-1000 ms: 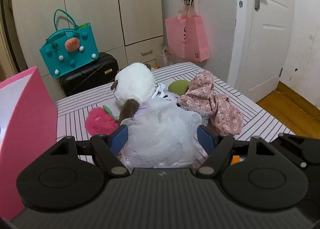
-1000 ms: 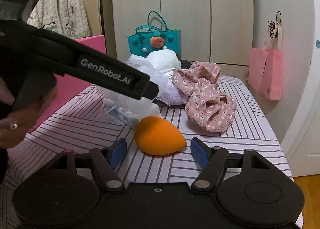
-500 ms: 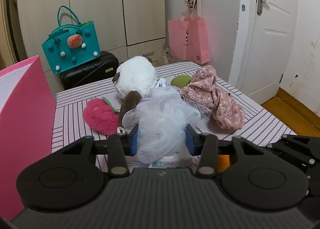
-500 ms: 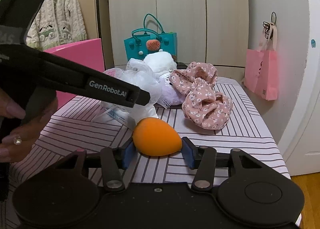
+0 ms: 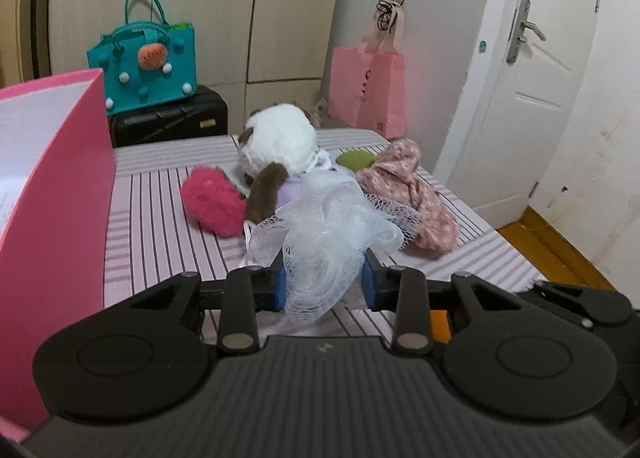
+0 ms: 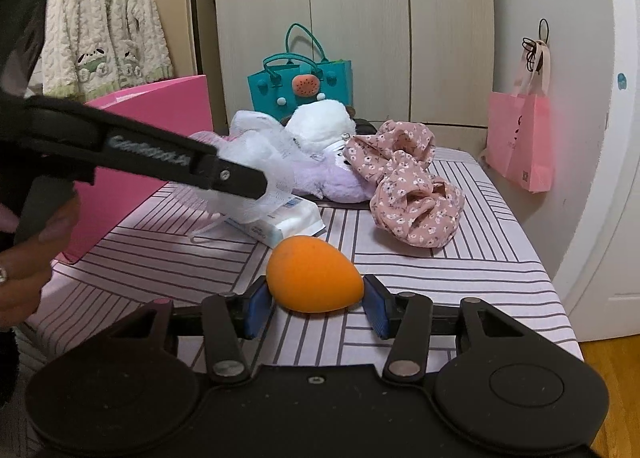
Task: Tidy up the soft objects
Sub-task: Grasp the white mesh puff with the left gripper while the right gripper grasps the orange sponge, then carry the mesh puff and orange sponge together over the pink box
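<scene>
My left gripper is shut on a white mesh bath pouf and holds it above the striped table; the pouf also shows in the right wrist view. My right gripper is shut on an orange egg-shaped sponge, lifted slightly off the table. A white and brown plush toy, a red fuzzy strawberry, a green pad and a pink floral cloth lie on the table.
A tall pink box stands at the table's left side. A white tissue pack lies near the sponge. A teal bag on a black suitcase, a hanging pink bag and a door lie beyond.
Both grippers closed: the left on the white mesh pouf, the right on the orange sponge. Both then lifted their objects off the table, uncovering the tissue pack.
</scene>
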The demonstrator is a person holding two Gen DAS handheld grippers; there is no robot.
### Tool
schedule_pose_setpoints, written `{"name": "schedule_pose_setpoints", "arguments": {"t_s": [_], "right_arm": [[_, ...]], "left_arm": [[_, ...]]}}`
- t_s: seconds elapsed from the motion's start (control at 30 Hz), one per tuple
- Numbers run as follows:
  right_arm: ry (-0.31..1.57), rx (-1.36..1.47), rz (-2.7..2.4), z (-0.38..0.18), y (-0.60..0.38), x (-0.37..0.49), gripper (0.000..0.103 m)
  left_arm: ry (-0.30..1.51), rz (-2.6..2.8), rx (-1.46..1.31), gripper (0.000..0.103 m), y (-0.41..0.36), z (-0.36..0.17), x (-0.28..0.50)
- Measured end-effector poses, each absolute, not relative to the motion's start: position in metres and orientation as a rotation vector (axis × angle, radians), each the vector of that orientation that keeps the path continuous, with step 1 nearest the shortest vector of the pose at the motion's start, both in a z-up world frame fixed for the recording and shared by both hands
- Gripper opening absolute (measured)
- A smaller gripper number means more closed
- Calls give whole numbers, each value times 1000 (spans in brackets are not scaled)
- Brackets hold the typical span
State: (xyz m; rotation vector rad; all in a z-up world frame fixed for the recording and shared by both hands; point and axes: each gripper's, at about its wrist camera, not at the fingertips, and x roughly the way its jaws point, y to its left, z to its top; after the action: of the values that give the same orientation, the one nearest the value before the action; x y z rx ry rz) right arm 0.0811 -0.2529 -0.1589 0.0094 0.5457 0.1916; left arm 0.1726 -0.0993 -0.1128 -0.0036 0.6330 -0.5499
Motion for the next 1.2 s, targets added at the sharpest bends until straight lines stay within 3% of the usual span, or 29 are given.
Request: {"name": "schedule_pose_setpoints", "arguments": {"t_s": [1.2], "right_arm": [[862, -10, 572, -96, -228, 74, 55]], "left_arm": [[948, -665, 131, 33, -27, -62, 125]]}}
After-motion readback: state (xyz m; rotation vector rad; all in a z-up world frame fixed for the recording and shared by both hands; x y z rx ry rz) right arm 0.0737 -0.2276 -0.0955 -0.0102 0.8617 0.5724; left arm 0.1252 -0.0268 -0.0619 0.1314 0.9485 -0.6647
